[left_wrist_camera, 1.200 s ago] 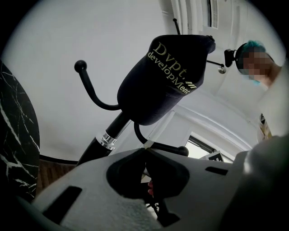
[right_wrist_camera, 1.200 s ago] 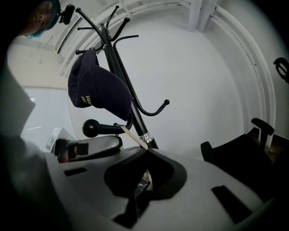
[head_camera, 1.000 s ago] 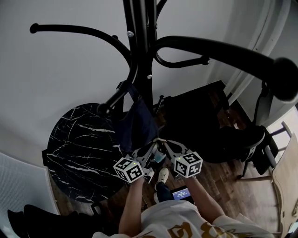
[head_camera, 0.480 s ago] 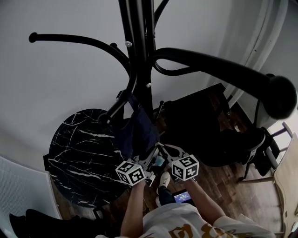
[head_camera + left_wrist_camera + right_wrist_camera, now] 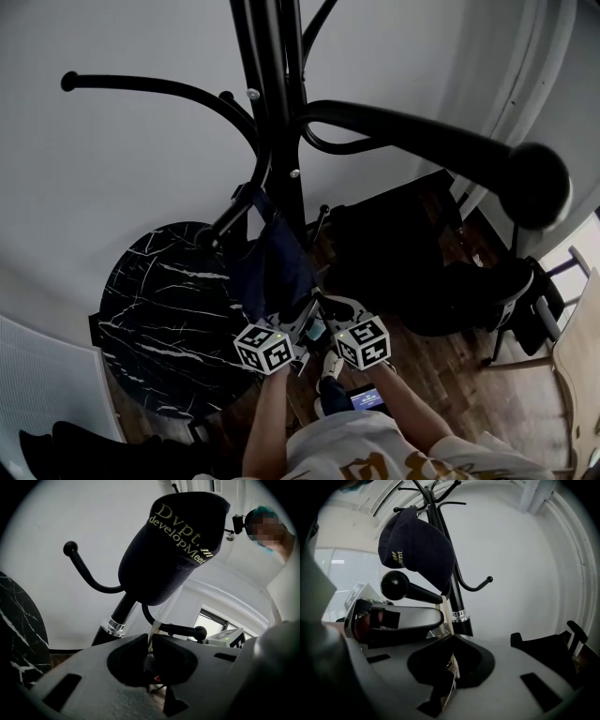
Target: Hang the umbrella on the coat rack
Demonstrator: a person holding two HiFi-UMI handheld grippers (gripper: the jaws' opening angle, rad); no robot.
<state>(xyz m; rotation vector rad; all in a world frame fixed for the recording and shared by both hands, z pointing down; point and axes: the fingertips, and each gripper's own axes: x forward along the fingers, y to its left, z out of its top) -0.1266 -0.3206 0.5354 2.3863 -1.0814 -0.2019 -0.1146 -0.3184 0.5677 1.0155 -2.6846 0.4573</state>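
A black bentwood coat rack point(image 5: 281, 112) rises in front of me. On a low hook hangs a dark navy fabric item point(image 5: 277, 262); it looks like a cap with gold print point(image 5: 173, 545) point(image 5: 417, 545), and I see no umbrella shape. A thin pale strap point(image 5: 152, 630) point(image 5: 449, 616) runs down from it into both sets of jaws. My left gripper point(image 5: 302, 317) point(image 5: 150, 640) is shut on this strap just below the fabric. The right gripper point(image 5: 324, 304) point(image 5: 451, 644) is shut on the strap too, right beside the left.
A round black marble table point(image 5: 159, 300) stands left of the rack's foot. A black seat point(image 5: 412, 253) is to the right. A thick rack arm with a ball end point(image 5: 534, 183) reaches toward my head. White slatted panel point(image 5: 37, 375) lower left, wooden chair point(image 5: 577, 375) far right.
The right gripper has shifted left and a little nearer me, closing up on the left one. The left gripper has hardly moved. Both stay shut on the strap.
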